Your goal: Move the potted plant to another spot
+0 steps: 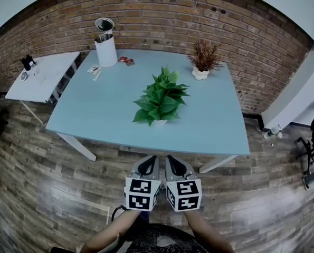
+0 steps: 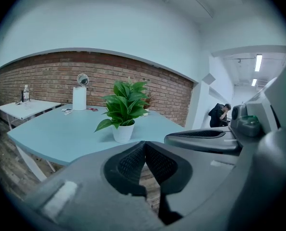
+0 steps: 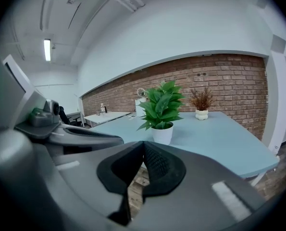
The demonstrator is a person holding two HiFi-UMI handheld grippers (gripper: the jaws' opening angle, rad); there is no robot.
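Note:
A green leafy potted plant (image 1: 161, 100) in a small white pot stands near the front middle of the light blue table (image 1: 93, 115). It also shows in the left gripper view as the potted plant (image 2: 123, 110) and in the right gripper view as the potted plant (image 3: 162, 110), straight ahead of both. My left gripper (image 1: 148, 166) and right gripper (image 1: 173, 166) hover side by side over the floor, just short of the table's front edge. Both are shut with nothing between the pads.
A dried brown plant (image 1: 203, 59) in a white pot sits at the table's far right. A white cylindrical bin (image 1: 105, 49) with a round mirror stands at the far left, small items beside it. A white side table (image 1: 40, 75) stands left. A brick wall runs behind. A seated person (image 2: 219, 114) is off to the side.

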